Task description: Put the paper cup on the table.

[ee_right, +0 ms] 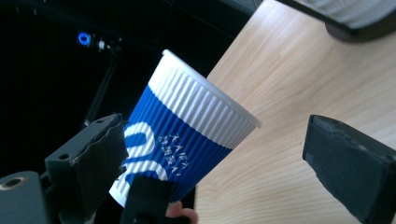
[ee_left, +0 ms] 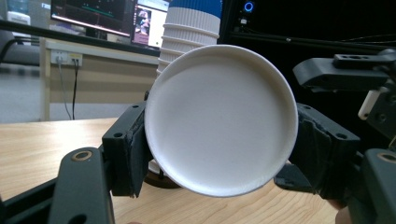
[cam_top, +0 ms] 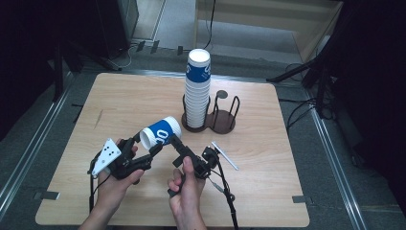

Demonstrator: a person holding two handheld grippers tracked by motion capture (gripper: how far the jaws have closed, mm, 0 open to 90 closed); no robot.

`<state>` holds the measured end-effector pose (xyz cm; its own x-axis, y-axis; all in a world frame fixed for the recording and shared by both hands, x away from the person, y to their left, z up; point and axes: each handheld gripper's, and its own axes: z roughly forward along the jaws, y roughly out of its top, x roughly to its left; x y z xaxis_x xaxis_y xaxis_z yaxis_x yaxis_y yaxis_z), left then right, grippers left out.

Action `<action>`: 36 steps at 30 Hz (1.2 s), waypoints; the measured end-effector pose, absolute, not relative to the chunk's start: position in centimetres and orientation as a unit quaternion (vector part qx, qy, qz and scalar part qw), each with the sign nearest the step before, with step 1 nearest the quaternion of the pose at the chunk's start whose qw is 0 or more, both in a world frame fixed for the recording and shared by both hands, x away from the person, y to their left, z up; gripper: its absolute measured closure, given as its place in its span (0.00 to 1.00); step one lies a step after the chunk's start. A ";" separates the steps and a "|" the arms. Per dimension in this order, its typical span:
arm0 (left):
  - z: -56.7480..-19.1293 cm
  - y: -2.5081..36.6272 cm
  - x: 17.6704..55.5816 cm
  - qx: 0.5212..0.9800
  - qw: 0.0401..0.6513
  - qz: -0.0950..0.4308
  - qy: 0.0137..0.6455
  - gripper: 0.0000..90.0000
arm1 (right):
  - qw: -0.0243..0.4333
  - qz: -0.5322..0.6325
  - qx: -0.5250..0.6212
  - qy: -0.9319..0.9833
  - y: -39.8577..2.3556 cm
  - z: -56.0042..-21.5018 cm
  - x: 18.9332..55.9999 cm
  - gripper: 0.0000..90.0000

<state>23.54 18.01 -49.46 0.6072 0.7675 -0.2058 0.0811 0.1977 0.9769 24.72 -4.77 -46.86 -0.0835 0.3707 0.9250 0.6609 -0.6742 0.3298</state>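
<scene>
Large white "0" on blue band of paper cup [ee_right: 187, 140], smaller script beside it illegible

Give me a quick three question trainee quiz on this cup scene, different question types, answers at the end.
1. True or false: the left gripper is shut on the base of the blue and white cup.
2. Where is the cup stack? A) flat on the table B) in the wire holder C) in the right gripper
3. Fill in: the right gripper's jaws stand ____ beside the cup.

Key: 1 true. 2 B. 3 open.
</scene>
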 end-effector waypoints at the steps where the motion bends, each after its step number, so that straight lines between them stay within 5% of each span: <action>1: -49.5 18.0 23.5 0.581 0.683 0.252 0.364 0.31 | 0.129 -0.626 -0.669 -0.379 -4.8 -46.9 24.8 0.07; 17: -49.6 17.2 23.2 0.586 0.685 0.250 0.353 0.32 | 0.221 -0.620 -0.679 -0.326 -4.2 -47.5 26.1 0.05; 36: -49.7 16.6 22.9 0.593 0.687 0.236 0.347 0.31 | 0.255 -0.610 -0.682 -0.311 -3.8 -48.1 27.8 0.03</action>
